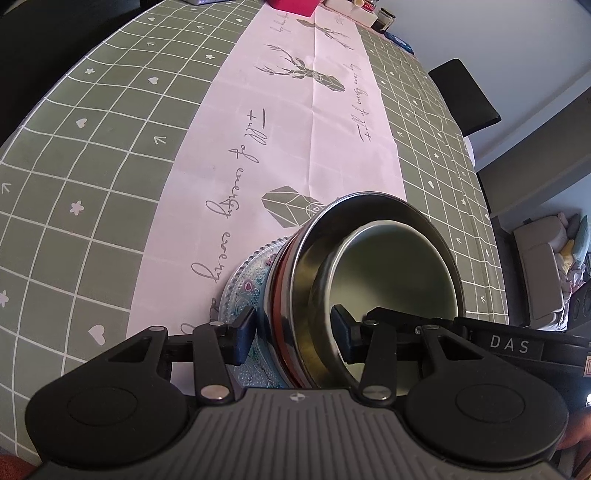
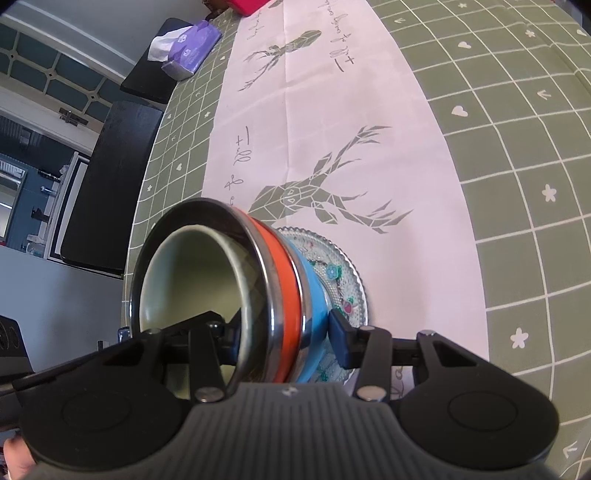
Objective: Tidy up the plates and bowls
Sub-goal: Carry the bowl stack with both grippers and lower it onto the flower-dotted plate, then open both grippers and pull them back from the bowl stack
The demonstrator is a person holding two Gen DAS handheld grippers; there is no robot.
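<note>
A stack of nested bowls stands on a patterned glass plate [image 1: 245, 291] on the pink table runner. A pale green bowl [image 1: 399, 273] sits inside a steel bowl [image 1: 306, 295]; below come an orange-banded bowl [image 2: 282, 295] and a blue bowl [image 2: 314, 295]. My left gripper [image 1: 293, 336] straddles the stack's wall, one finger inside, one outside by the plate [image 2: 345, 280]. My right gripper [image 2: 284, 343] does the same from the opposite side. Both look closed on the stack. The green bowl [image 2: 192, 280] faces the right wrist camera.
The table has a green checked cloth [image 1: 92, 184] with a pink deer-print runner [image 1: 295, 122]. A pink box [image 1: 293, 5] and jars stand at the far end. A purple tissue pack [image 2: 188, 48] lies near the table edge. Black chairs [image 2: 110, 184] flank the table.
</note>
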